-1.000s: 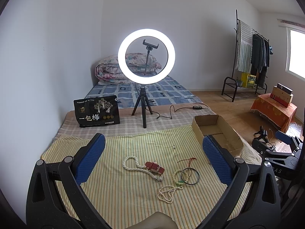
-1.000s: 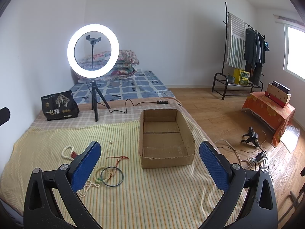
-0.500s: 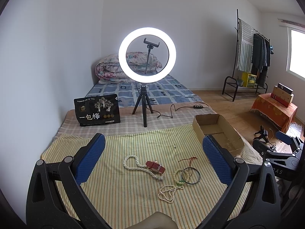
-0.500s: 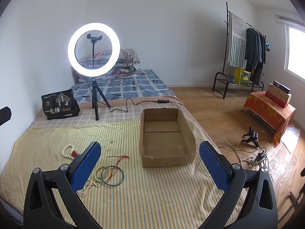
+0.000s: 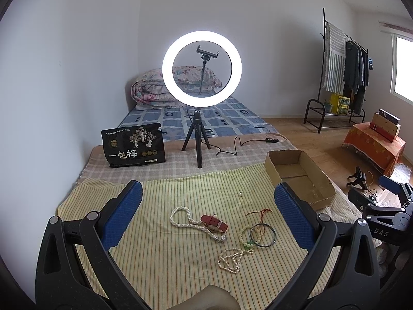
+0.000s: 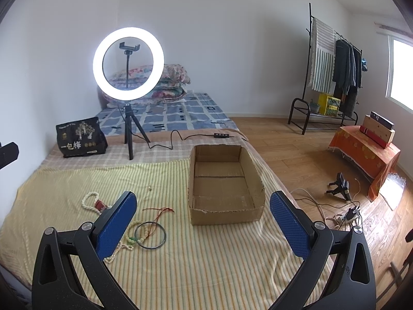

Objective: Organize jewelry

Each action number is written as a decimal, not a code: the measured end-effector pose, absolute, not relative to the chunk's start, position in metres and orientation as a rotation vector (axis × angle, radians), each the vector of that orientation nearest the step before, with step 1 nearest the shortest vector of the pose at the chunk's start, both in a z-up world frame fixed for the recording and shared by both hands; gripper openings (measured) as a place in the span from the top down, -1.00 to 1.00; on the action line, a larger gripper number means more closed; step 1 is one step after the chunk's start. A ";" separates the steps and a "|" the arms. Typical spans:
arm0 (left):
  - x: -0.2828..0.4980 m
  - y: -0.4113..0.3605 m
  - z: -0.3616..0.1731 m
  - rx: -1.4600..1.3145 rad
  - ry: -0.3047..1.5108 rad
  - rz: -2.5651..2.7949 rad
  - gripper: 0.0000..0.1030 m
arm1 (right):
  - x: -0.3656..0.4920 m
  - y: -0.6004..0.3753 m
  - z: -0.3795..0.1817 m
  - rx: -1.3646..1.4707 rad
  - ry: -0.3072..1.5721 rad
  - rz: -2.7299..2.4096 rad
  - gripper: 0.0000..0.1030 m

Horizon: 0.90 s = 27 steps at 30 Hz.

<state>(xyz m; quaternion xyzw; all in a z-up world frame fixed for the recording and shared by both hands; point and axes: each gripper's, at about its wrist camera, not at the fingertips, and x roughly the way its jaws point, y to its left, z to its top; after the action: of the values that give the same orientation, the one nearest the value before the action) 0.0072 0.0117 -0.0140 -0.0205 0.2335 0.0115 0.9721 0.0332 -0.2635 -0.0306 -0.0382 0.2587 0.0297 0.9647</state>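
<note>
Here both tongs, left (image 5: 206, 211) and right (image 6: 201, 219), hover level, spread wide, empty.

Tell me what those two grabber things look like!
The left gripper and right gripper match: black plastic arms with triangle cut-outs and silver screws, ending in flat blue pads with a bumpy texture. The right gripper's body carries white letters, "DAS".

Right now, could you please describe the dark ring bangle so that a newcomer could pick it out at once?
Find the cardboard box on the yellow striped blanket; the jewelry lies scattered to its left. Nearest the box lies the dark bangle, overlapping a strand of pale green beads, just below a red cord. It alone is a plain, thin, rigid hoop; its neighbours are beaded or cord.
</note>
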 end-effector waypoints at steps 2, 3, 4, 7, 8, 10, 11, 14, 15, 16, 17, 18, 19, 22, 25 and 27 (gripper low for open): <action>0.012 0.014 -0.017 -0.041 0.482 0.034 -1.00 | 0.033 -0.264 -0.033 -0.073 0.516 0.077 -0.99; 0.015 0.017 -0.019 -0.042 0.493 0.039 -1.00 | 0.033 -0.265 -0.035 -0.064 0.516 0.092 -0.99; 0.016 0.018 -0.020 -0.046 0.497 0.042 -1.00 | 0.033 -0.266 -0.036 -0.055 0.519 0.104 -0.99; 0.026 0.025 -0.022 -0.063 0.526 0.054 -1.00 | 0.037 -0.268 -0.040 -0.031 0.529 0.127 -0.99; 0.030 0.028 -0.023 -0.070 0.541 0.053 -1.00 | 0.039 -0.269 -0.041 -0.027 0.534 0.126 -0.99; 0.036 0.033 -0.026 -0.088 0.562 0.063 -1.00 | 0.044 -0.268 -0.044 -0.030 0.554 0.125 -0.99; 0.040 0.037 -0.028 -0.100 0.577 0.059 -1.00 | 0.047 -0.266 -0.046 -0.037 0.565 0.130 -0.99; 0.053 0.043 -0.037 -0.132 0.627 0.048 -1.00 | 0.053 -0.260 -0.054 -0.066 0.600 0.146 -0.99; 0.058 0.046 -0.041 -0.148 0.643 0.045 -1.00 | 0.057 -0.257 -0.059 -0.081 0.623 0.153 -0.99; 0.063 0.049 -0.045 -0.168 0.665 0.035 -1.00 | 0.062 -0.254 -0.065 -0.091 0.652 0.160 -0.99; 0.069 0.052 -0.050 -0.193 0.691 0.029 -1.00 | 0.066 -0.252 -0.070 -0.095 0.680 0.167 -0.99; 0.073 0.055 -0.054 -0.218 0.714 0.026 -1.00 | 0.072 -0.250 -0.077 -0.098 0.716 0.177 -0.99; 0.078 0.059 -0.059 -0.242 0.734 0.028 -1.00 | 0.078 -0.249 -0.084 -0.098 0.755 0.193 -0.99; 0.092 0.067 -0.074 -0.305 0.792 0.029 -0.94 | 0.088 -0.245 -0.100 -0.115 0.816 0.206 -0.99; 0.103 0.069 -0.087 -0.339 0.846 0.010 -0.91 | 0.093 -0.238 -0.109 -0.141 0.838 0.216 -0.99; 0.111 0.069 -0.098 -0.367 0.892 0.002 -0.90 | 0.096 -0.235 -0.114 -0.145 0.861 0.235 -0.89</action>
<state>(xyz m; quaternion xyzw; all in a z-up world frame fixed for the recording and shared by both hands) 0.1112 0.0693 -0.0979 -0.1763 0.4289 0.0007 0.8860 0.0964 -0.2348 -0.1139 -0.0699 0.4160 0.1137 0.8995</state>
